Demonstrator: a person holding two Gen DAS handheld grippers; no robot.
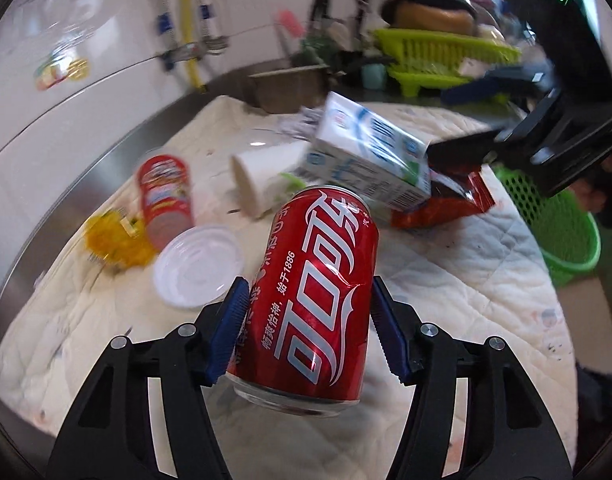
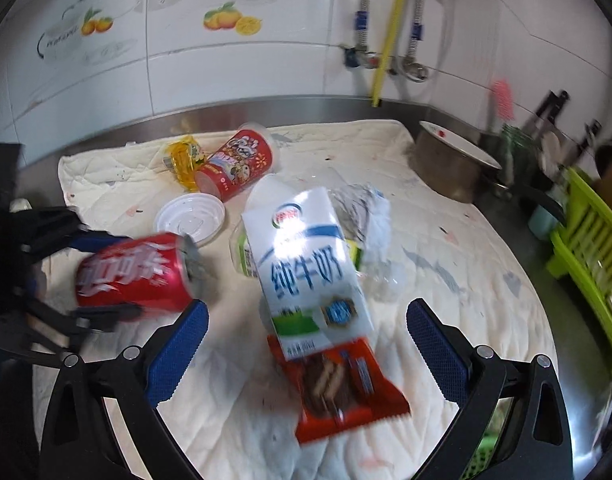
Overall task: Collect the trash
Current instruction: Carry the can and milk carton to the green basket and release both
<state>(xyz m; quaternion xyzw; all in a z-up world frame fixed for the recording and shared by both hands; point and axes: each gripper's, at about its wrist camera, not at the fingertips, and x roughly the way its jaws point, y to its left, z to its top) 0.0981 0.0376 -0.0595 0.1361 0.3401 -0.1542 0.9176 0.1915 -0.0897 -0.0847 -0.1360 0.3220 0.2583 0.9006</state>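
My left gripper is shut on a red cola can and holds it above the white quilted cloth; the can also shows at the left of the right wrist view. My right gripper is open, its fingers on either side of a white and blue milk carton that lies on a red snack wrapper. The carton and wrapper show in the left wrist view beside the right gripper.
On the cloth lie a red snack cup, a yellow wrapper, a white plastic lid, a white cup and crumpled clear plastic. A green basket stands at the right edge. A metal pot and green dish rack are beyond.
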